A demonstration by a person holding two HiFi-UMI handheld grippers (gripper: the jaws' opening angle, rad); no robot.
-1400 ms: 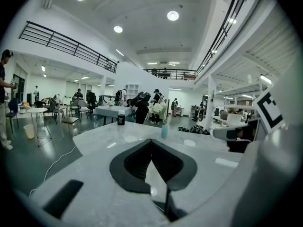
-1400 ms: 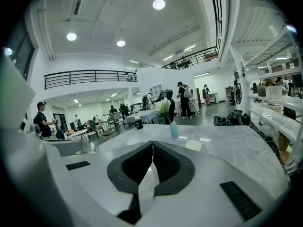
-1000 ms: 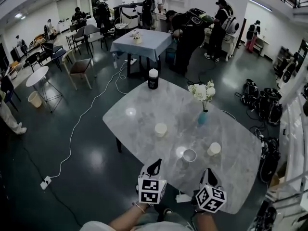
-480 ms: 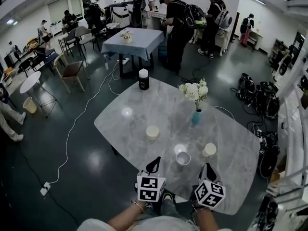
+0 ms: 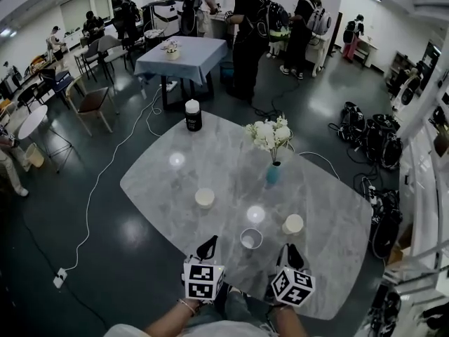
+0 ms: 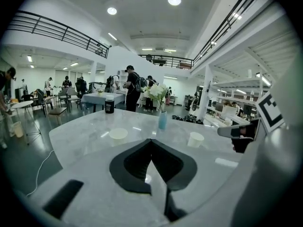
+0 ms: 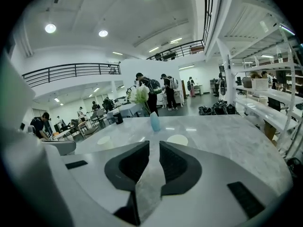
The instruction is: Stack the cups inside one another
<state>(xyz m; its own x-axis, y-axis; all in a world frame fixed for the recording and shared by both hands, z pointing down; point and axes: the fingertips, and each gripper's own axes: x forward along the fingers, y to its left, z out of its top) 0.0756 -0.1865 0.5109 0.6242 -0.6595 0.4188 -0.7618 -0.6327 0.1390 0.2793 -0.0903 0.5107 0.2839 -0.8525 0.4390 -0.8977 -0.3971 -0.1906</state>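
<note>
We are standing at the 6 o'clock edge of the marble table (image 5: 154, 181), with nothing stacked yet.

We are holding both tools low over that edge, side by side and well apart. They are pointing toward 12 o'clock across the table and tipping gently downward. The left tool (image 5: 207, 246) is pinching fully closed on nothing. The right tool (image 5: 290, 255) is showing only a thin slit between its jaws, and it is empty too.

The vase of white flowers (image 5: 273, 173) is standing past the middle, toward 1 o'clock.

Three cups are resting apart on the table. The open cup (image 5: 251, 239) is sitting upright between our tools, just ahead of them. The second cup (image 5: 293, 224) is waiting at 12 o'clock from the right tool. The third cup (image 5: 205, 198) is lying farther out, at 12 o'clock from the left tool.

We are judging that the reach is the step in hand. To do it well we are planning to:
- spread one tool wide before arriving,
- take a cup by its wall near the rim,
- squeeze lightly so the thin wall is not buckling,
- keep the cup level while lowering it straight into the open cup.
</note>
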